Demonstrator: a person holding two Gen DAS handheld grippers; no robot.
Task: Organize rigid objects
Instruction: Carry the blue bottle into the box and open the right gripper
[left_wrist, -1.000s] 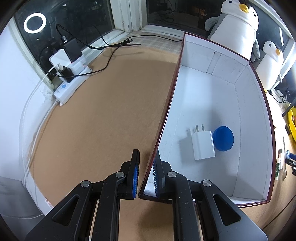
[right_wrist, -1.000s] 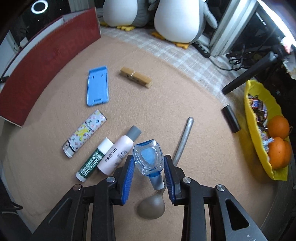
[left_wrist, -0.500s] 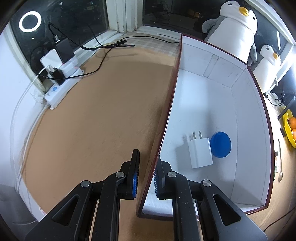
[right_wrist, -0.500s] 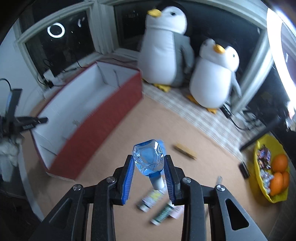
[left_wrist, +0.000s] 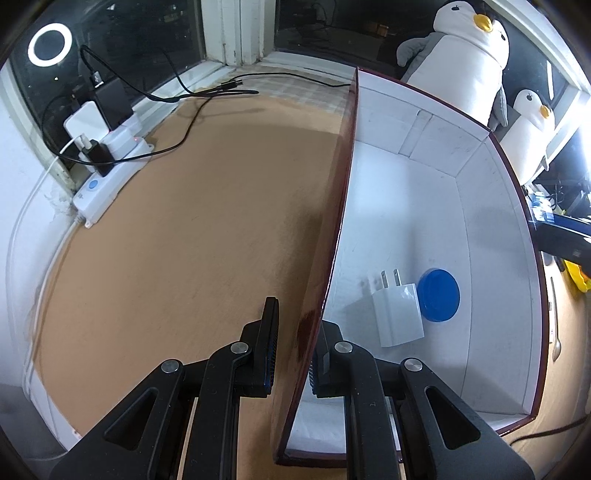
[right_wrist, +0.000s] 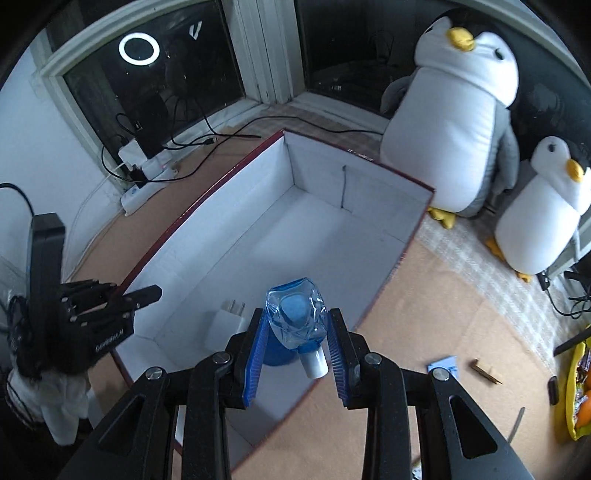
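— Left wrist view first: what's hidden?
— Left gripper (left_wrist: 291, 350) pinches the box (left_wrist: 495, 258) wall, which hides the inner pad; charger (left_wrist: 399, 317) and blue lid (left_wrist: 439, 295) lie inside.
— Right wrist view?
— Right gripper (right_wrist: 293, 345) clamps the clear bottle (right_wrist: 295, 321) above the box (right_wrist: 332, 229), covering the lid; penguins (right_wrist: 450, 122) sit behind.

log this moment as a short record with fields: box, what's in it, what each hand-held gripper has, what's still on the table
box: red box with white inside, open top
in box: white charger beside blue round lid, touching or nearly so
left hand-held gripper: shut on the box's near side wall
right hand-held gripper: shut on small clear blue bottle, white cap down, above the box
on table outside box: wooden clip, blue flat piece, spoon
background: two penguin plush toys, power strip
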